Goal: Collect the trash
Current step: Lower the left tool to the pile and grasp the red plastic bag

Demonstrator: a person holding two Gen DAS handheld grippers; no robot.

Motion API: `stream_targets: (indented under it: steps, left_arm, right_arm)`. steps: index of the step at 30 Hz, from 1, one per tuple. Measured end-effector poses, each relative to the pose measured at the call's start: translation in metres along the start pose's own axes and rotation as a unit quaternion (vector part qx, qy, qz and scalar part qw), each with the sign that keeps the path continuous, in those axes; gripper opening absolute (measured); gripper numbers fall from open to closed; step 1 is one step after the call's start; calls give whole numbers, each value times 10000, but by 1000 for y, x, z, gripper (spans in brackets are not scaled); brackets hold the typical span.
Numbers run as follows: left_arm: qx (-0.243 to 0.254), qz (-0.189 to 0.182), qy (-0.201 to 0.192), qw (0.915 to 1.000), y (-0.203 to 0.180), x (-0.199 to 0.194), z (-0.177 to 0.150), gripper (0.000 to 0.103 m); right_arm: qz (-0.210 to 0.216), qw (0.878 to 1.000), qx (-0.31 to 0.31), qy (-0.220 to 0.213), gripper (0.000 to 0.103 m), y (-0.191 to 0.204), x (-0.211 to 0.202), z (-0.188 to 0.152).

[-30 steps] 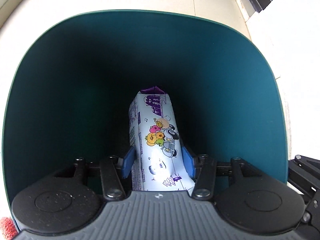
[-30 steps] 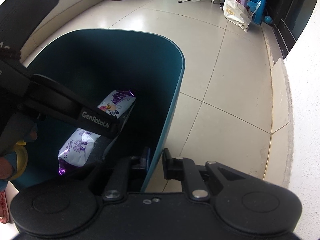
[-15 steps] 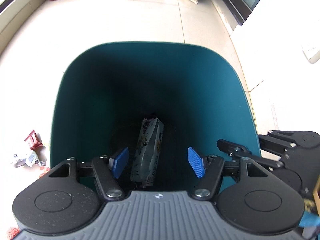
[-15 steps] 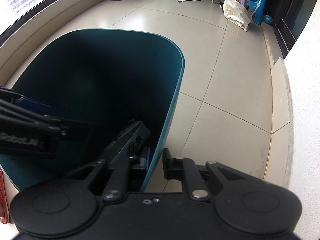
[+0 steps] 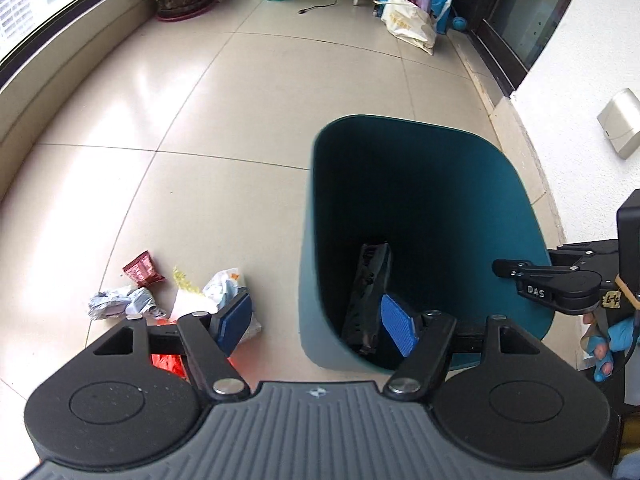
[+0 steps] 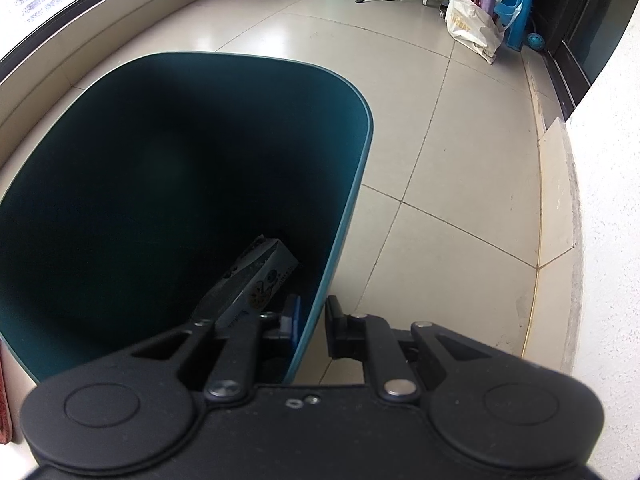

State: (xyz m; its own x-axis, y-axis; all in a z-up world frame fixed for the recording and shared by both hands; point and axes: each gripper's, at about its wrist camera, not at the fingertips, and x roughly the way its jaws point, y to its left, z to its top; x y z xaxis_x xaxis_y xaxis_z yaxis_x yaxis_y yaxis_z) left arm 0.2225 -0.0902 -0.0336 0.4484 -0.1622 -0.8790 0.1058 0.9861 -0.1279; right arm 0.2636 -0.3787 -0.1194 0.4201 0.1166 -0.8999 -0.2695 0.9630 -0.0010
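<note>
Left tool [image 5: 316,322] is above the tiled floor [image 5: 224,120] beside the dark teal plastic trash bin [image 5: 520,216], its blue-padded jaws wide apart and just having opened further, nothing between them. Inside the bin a printed snack packet [image 5: 370,280] leans on end against the near wall, dim in the shadow; the same packet [image 6: 256,276] shows in the right wrist view, low in the bin. Right tool [image 6: 312,322] is nearly closed, clamped on the bin's thin rim, one finger inside the wall and one outside. On the floor left of the bin lies loose litter: a dark red wrapper [image 5: 142,269], a crumpled grey-white paper wad [image 5: 120,303], a white and yellow bag [image 5: 218,292] partly behind the left finger, and a bright red scrap [image 5: 168,362] under the tool body. A gloved hand [image 5: 608,344] holds the right tool at the right edge.
</note>
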Motion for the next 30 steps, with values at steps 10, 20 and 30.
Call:
stream_targets:
  steps: [10, 20, 30]
  left_arm:
    - [-357, 583, 59, 9976, 86, 15, -25, 71]
    - [-1045, 880, 772, 9876, 150, 100, -65, 71]
    - [-2146, 960, 1324, 9629, 172, 195, -70, 71]
  right_arm:
    - [-34, 9999, 11, 149, 11, 0, 2, -3]
    - [-273, 9994, -150, 168, 9, 16, 2, 2]
    - [-172, 9996, -145, 160, 10, 10, -2, 2]
